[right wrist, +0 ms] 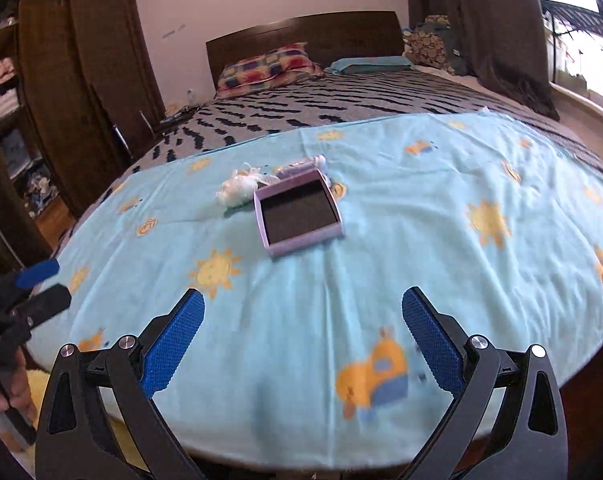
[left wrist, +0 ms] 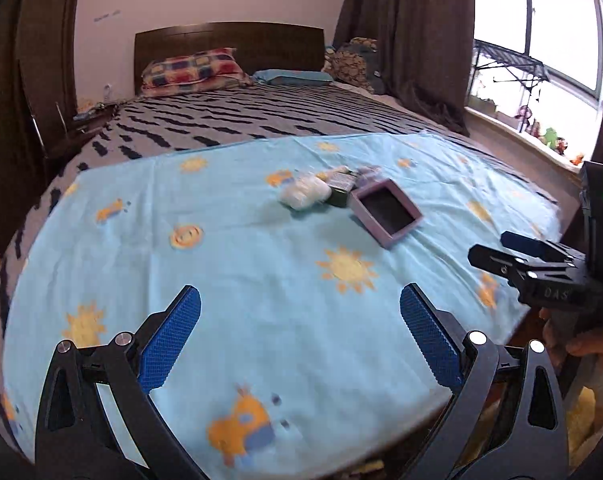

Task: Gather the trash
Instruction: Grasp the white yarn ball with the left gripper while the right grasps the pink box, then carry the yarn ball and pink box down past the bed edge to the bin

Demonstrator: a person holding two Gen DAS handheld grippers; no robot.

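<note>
Nearest the lens, the left gripper [left wrist: 300, 334] stands spread wide over the light-blue sun-print sheet [left wrist: 261, 280], its blue ribbed pads [left wrist: 173, 340] holding nothing. The right gripper [right wrist: 303, 336] is just as widely parted and empty; seen from the left wrist camera at 3 o'clock, its body carries letters that read "DAS", the rest cut off.

The trash sits in a small cluster toward 12 o'clock on the sheet, well apart from both claws. A crumpled white wad [left wrist: 304, 192] lies at the cluster's 9 o'clock side. Just beside it is a small dark-green box [left wrist: 338, 194], visible only to the left wrist camera and too blurred to read. A shallow lilac box lid [right wrist: 299, 214] with a dark inside lies open-side up at the near edge. Behind it a purple-and-white item [right wrist: 301, 167] is partly hidden and hard to identify.

Beyond, a checked pillow [left wrist: 193, 70] leans against the dark headboard [left wrist: 229, 40].
</note>
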